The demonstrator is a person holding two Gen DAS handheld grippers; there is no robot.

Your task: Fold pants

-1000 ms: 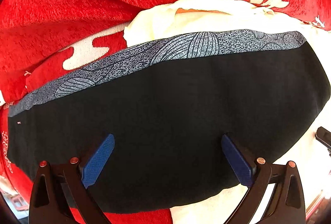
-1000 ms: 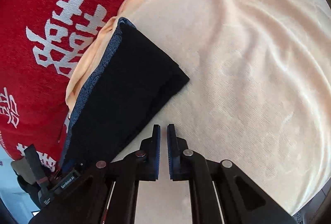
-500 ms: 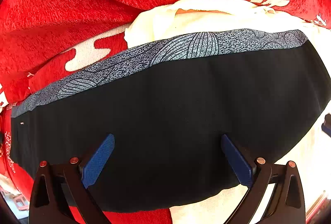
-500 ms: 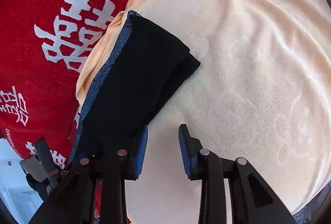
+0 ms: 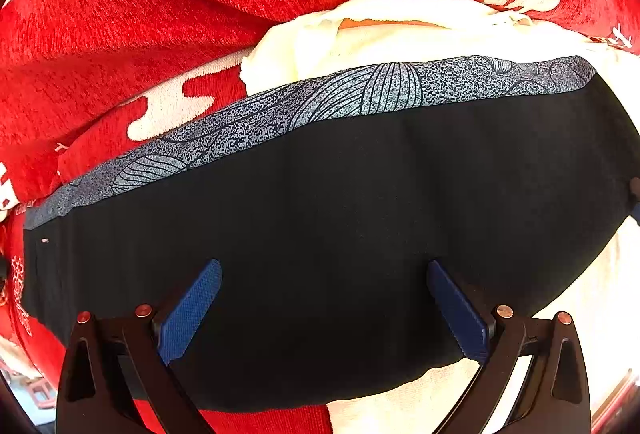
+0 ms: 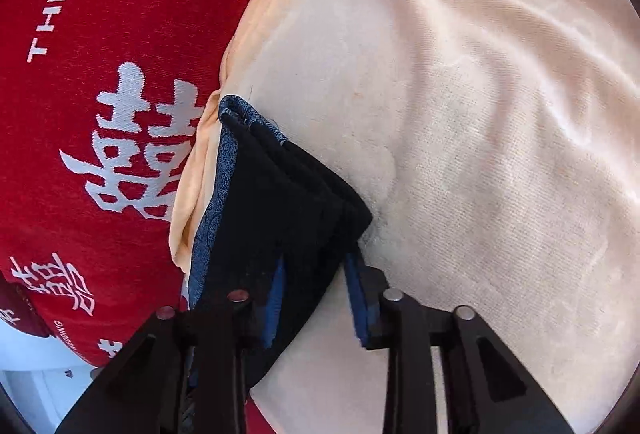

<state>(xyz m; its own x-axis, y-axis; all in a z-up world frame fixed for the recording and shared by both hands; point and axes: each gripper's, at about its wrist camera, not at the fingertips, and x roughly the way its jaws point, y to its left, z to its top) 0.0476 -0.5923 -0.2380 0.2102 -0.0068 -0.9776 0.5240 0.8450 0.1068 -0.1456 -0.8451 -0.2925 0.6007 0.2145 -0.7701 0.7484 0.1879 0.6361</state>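
Note:
The folded black pants (image 5: 340, 218) with a grey patterned side stripe (image 5: 360, 93) lie across a cream towel (image 5: 400, 37). My left gripper (image 5: 324, 298) is open wide, its blue pads just above the pants' near edge, holding nothing. In the right wrist view the pants' end (image 6: 280, 201) lies on the cream towel (image 6: 480, 113). My right gripper (image 6: 314, 294) is open, its jaws either side of the pants' near corner, one blue pad (image 6: 276, 298) over the fabric and the other beside it.
A red blanket with white characters (image 5: 180, 13) lies under and around the towel; it also shows in the right wrist view (image 6: 100, 113). The cream towel stretches wide to the right of the pants in the right wrist view.
My right gripper has opened from shut and moved forward-left, its jaws now straddling the pants' corner. The left gripper has barely moved and stays open.

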